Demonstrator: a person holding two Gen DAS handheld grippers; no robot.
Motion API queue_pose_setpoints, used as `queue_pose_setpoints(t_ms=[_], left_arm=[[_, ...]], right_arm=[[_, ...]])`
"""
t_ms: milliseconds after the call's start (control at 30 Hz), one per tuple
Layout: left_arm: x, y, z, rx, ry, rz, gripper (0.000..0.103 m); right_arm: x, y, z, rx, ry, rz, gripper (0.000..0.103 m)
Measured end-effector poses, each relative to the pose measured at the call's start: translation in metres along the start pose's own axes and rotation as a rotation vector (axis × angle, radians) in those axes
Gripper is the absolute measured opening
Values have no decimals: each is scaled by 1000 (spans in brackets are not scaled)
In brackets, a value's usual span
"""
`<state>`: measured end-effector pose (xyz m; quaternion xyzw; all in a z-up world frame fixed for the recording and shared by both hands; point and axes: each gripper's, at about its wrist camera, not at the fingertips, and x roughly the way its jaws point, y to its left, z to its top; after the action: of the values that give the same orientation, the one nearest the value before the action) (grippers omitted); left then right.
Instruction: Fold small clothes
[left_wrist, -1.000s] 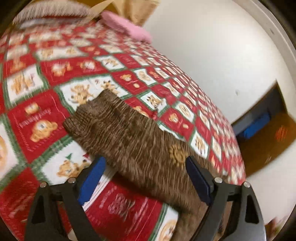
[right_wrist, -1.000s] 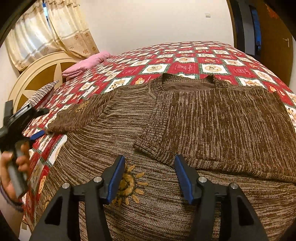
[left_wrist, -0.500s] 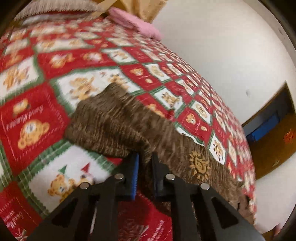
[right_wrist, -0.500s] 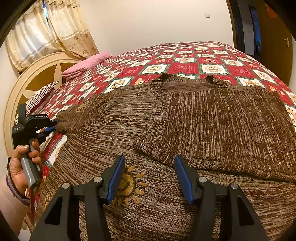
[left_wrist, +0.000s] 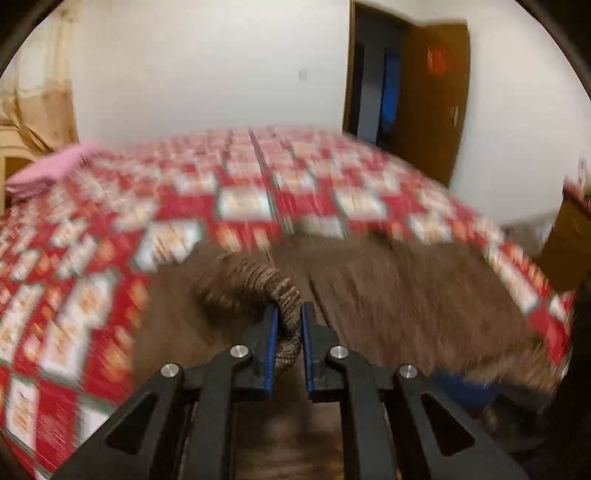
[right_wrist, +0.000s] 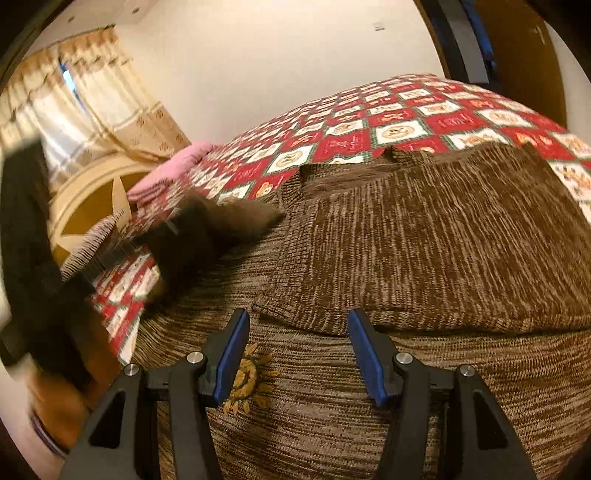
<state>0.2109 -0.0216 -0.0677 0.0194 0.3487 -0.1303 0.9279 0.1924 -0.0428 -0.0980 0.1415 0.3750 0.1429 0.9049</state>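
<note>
A brown knitted sweater (right_wrist: 424, 236) lies spread on the bed, one sleeve folded across its body, a yellow sun motif (right_wrist: 245, 380) near its front hem. My left gripper (left_wrist: 289, 314) is shut on the cuff of the other sleeve (left_wrist: 284, 291) and holds it lifted above the sweater's body (left_wrist: 406, 295). In the right wrist view that sleeve (right_wrist: 207, 229) shows blurred in the air at the left. My right gripper (right_wrist: 295, 325) is open and empty just above the sweater's lower part.
The bed carries a red, white and green patchwork quilt (right_wrist: 388, 122). A pink folded cloth (left_wrist: 51, 170) lies near the headboard (right_wrist: 92, 192). Curtains (right_wrist: 92, 96) hang at the left. A dark doorway (left_wrist: 380, 92) stands beyond the bed.
My left gripper closed on the sleeve cuff, lifted it off the quilt and swung it in over the sweater's body. My right gripper stayed open and tilted a little.
</note>
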Motion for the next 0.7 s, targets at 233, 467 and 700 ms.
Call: queue_pose_setpoints(t_ms=[233, 467, 700], left_arm=[[-17, 26, -14, -133, 89, -56, 93], [-44, 76, -61, -283, 64, 5, 92], [-40, 69, -65, -299, 41, 24, 93]], right_arm=[[1, -3, 2, 20, 3, 17, 57], [1, -5, 1, 20, 5, 15, 57], [2, 0, 2, 4, 18, -15, 57]])
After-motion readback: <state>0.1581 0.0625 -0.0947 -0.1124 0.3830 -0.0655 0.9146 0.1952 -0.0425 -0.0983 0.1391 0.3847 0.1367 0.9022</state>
